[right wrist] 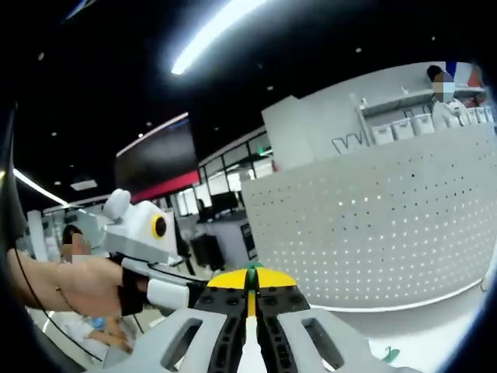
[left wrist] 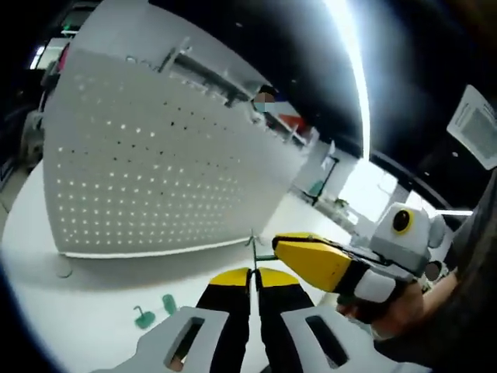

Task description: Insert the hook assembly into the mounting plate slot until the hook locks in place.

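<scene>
A white pegboard mounting plate [left wrist: 155, 171] stands upright on the white table [left wrist: 46, 256]; in the right gripper view the plate [right wrist: 373, 225] fills the right side. My left gripper [left wrist: 252, 273] is shut on a thin metal hook [left wrist: 251, 247] that rises between its yellow tips. The hook's small green part [left wrist: 264, 257] sits beside the rod. My right gripper [left wrist: 281, 243], held in a hand, comes in from the right with its yellow tips at that green part. In its own view the right gripper [right wrist: 250, 277] is shut, with green [right wrist: 250, 268] at its tips. The left gripper [right wrist: 200, 294] touches it from the left.
Two loose green hook pieces [left wrist: 144, 317] [left wrist: 169, 303] lie on the table in front of the plate, and another green piece [right wrist: 388, 356] lies at the plate's foot. Shelves with bins [right wrist: 404, 124] stand behind. A person's hand [right wrist: 85, 284] holds the left gripper.
</scene>
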